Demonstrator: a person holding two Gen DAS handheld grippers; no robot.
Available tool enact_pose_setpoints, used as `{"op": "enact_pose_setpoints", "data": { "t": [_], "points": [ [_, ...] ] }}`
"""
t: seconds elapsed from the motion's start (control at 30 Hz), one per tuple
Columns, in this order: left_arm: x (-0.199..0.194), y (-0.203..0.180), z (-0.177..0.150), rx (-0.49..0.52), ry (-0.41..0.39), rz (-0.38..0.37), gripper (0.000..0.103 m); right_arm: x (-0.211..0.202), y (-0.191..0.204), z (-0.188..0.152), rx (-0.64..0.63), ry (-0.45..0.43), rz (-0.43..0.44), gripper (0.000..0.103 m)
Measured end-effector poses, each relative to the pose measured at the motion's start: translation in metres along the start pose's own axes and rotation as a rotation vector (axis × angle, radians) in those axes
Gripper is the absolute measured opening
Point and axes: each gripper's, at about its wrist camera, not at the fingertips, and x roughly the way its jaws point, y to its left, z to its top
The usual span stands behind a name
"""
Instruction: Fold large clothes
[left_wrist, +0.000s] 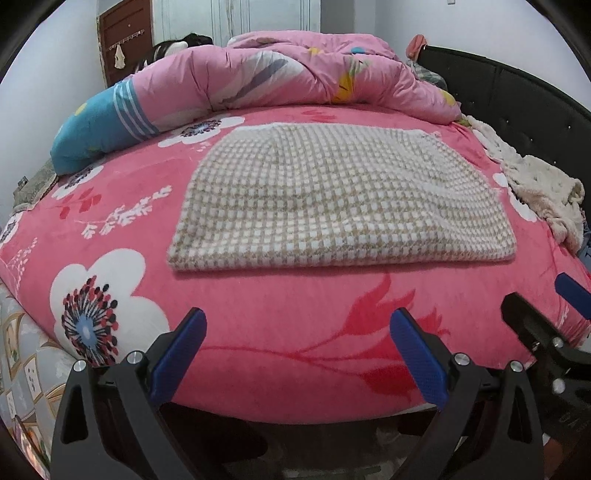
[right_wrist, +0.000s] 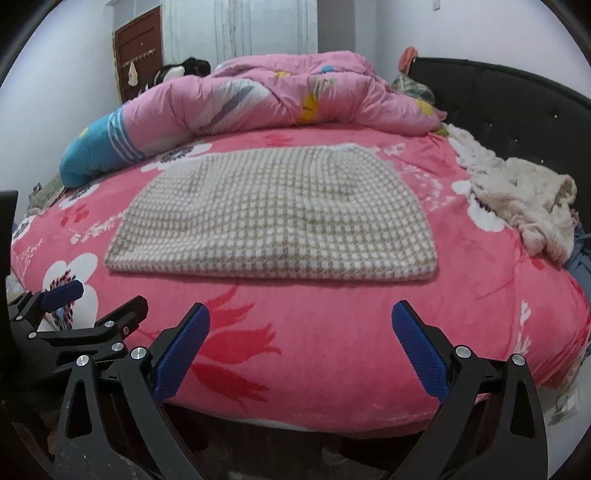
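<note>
A beige-and-white checked garment (left_wrist: 332, 195) (right_wrist: 273, 214) lies folded into a flat rectangle in the middle of the pink flowered bed (left_wrist: 258, 306) (right_wrist: 332, 332). My left gripper (left_wrist: 299, 325) hovers open over the bed's near edge, short of the garment, with nothing between its blue pads. My right gripper (right_wrist: 301, 319) is open too, at the same near edge and empty. The right gripper (left_wrist: 546, 306) shows at the right of the left wrist view; the left gripper (right_wrist: 99, 299) shows at the left of the right wrist view.
A crumpled pink quilt (left_wrist: 295, 74) (right_wrist: 288, 92) is heaped along the far side of the bed. A fluffy cream garment (left_wrist: 532, 184) (right_wrist: 517, 199) lies bunched at the right, beside the black headboard (left_wrist: 517, 92) (right_wrist: 517, 103). A brown door (left_wrist: 125, 40) stands at the back left.
</note>
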Motion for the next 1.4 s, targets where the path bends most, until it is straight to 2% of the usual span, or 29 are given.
{"op": "enact_pose_setpoints", "data": {
  "t": [1.4],
  "points": [
    [-0.008,-0.001,-0.001,-0.014,-0.018,0.006,0.098,-0.009,-0.004,0.003,-0.013,-0.002,-0.002,0.095]
  ]
}}
